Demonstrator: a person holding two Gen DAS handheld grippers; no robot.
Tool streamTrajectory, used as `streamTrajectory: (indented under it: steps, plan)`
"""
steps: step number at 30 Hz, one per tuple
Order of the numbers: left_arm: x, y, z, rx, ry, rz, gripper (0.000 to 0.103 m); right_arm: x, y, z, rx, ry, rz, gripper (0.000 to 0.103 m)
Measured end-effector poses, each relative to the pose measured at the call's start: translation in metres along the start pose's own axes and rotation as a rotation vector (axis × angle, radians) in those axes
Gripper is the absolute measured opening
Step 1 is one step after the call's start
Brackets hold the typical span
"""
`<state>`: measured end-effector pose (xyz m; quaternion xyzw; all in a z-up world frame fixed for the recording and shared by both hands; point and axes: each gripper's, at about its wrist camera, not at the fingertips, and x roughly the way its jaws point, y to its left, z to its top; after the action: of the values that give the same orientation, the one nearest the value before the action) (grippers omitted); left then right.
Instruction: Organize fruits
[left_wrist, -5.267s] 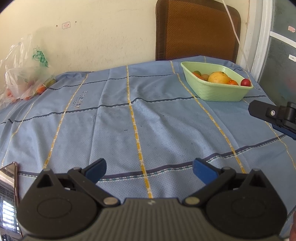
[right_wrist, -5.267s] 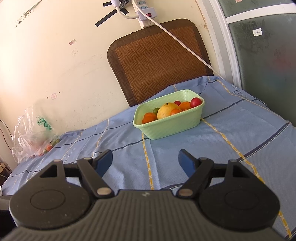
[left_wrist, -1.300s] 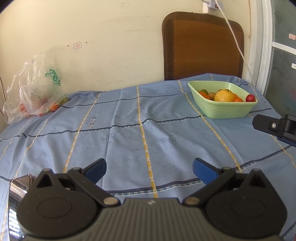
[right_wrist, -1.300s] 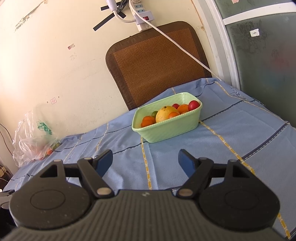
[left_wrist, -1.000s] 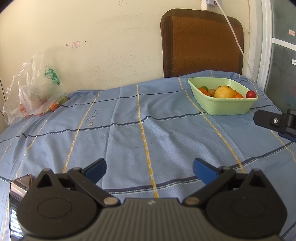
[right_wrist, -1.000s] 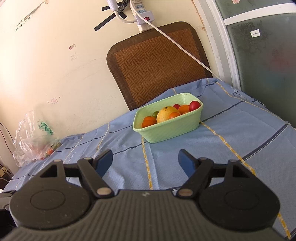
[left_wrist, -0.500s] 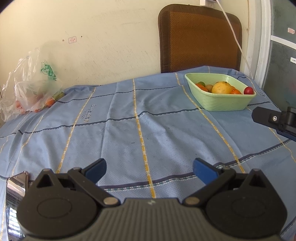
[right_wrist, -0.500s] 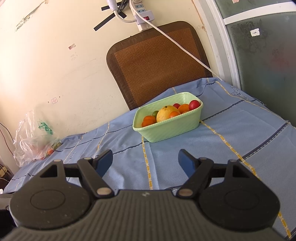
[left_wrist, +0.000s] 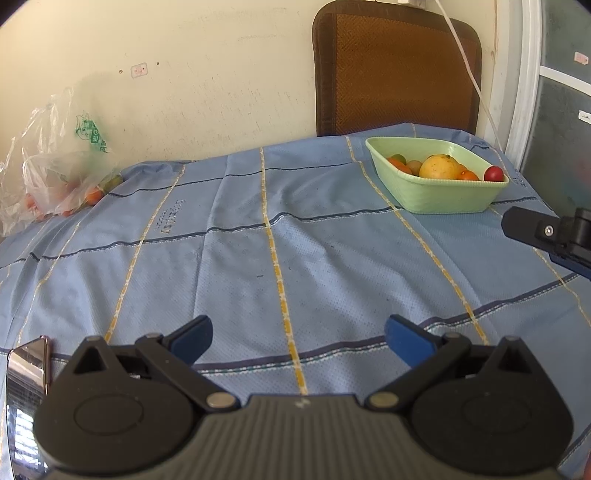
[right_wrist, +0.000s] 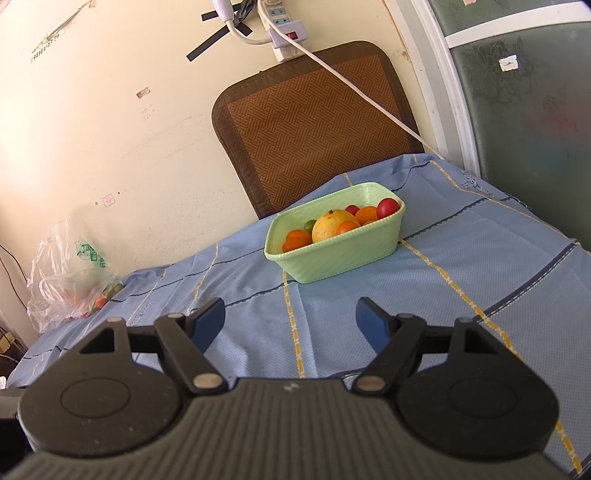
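We are holding the left gripper (left_wrist: 298, 336) low over the blue checked cloth (left_wrist: 236, 258), its jaws standing wide apart on nothing. We are keeping the right gripper (right_wrist: 290, 320) alongside, jaws likewise spread and empty. Farther on, the green basket (right_wrist: 343, 254) is sitting on the surface, holding a yellow orange (right_wrist: 332, 224), tangerines (right_wrist: 296, 238) and a red tomato (right_wrist: 387, 208). At the far left a plastic bag (left_wrist: 55, 166) of fruit is lying against the wall.
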<state>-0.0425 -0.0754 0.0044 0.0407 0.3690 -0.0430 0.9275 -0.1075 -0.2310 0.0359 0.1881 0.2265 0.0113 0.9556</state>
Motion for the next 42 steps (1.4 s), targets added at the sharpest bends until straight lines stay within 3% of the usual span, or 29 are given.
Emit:
streamTrajectory:
  steps: [42]
  plan:
    - [0.0027, -0.006, -0.0008, 0.012, 0.007, -0.006, 0.103, -0.0018, -0.0012, 0.0011, 0.004, -0.007, 0.009, 0.08]
